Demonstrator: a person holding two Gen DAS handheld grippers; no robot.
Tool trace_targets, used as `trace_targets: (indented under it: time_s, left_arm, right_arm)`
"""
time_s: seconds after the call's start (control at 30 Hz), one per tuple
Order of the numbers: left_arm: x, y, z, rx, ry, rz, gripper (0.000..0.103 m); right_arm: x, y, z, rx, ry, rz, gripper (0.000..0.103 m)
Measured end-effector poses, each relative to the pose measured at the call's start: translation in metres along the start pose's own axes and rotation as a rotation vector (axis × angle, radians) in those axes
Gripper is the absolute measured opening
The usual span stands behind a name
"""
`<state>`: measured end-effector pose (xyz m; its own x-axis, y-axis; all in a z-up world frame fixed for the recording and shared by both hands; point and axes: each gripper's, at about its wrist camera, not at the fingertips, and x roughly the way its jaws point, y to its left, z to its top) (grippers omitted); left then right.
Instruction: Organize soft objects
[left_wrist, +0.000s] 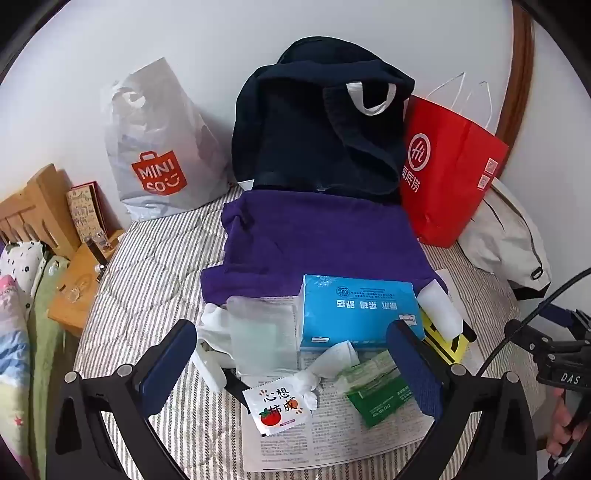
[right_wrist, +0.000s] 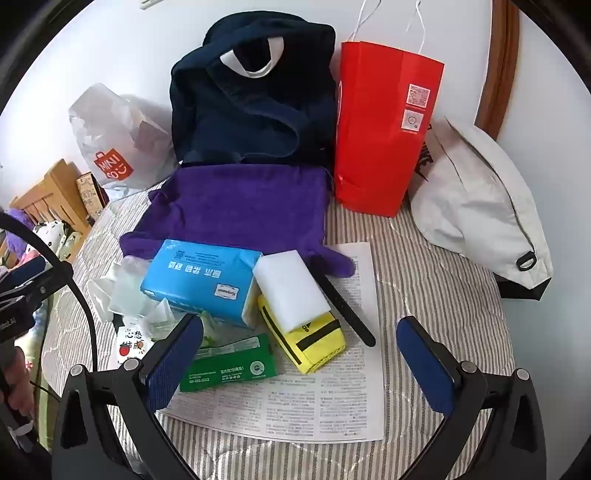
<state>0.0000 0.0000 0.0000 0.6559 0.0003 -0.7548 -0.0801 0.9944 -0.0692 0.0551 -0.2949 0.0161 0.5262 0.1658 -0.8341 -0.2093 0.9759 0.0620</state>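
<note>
Spread wide and gripping nothing, the left tongs (left_wrist: 291, 363) hover above a heap of soft goods on a striped bed (left_wrist: 155, 258), their blue pads either side of a tomato-printed sachet (left_wrist: 277, 410) and a crumpled white tissue (left_wrist: 317, 373). Just beyond them sits a blue tissue pack (left_wrist: 354, 310), resting on the near edge of a folded purple towel (left_wrist: 314, 240), with a clear plastic packet (left_wrist: 262, 332) beside it on the left. The right tongs (right_wrist: 299, 363), equally released, hang over a printed paper sheet (right_wrist: 314, 406) where a green wipes pack (right_wrist: 229, 365) and a yellow pouch (right_wrist: 310, 343) lie; a white sponge block (right_wrist: 291, 280) leans on the pouch and touches the tissue pack, and a black strap (right_wrist: 347, 314) runs just beside both. Behind the towel, against the white wall, a dark navy bag (right_wrist: 251, 110) (its white handle loop showing) stands between a grey Miniso plastic bag (left_wrist: 159, 147) and a red paper bag (right_wrist: 380, 129). A white cloth bag (right_wrist: 476, 199) slumps to the right of the red one. Wooden furniture (left_wrist: 40, 206) edges the bed at far left.
</note>
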Motion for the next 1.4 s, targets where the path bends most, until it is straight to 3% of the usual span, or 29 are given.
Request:
trace_targets:
  time_s: [0.17, 0.37, 1.4]
  left_arm:
    - [-0.005, 0.002, -0.001, 0.0, -0.036, -0.015, 0.103]
    - [-0.014, -0.009, 0.004, 0.032, -0.037, 0.017, 0.103]
    - [-0.015, -0.004, 0.007, 0.057, -0.039, 0.034, 0.103]
  right_arm:
    - [-0.001, -0.001, 0.001, 0.006, -0.005, 0.006, 0.103]
    - [-0.004, -0.002, 0.002, 0.005, -0.015, -0.009, 0.103]
    - [-0.014, 0.006, 0.001, -0.027, -0.026, -0.016, 0.103]
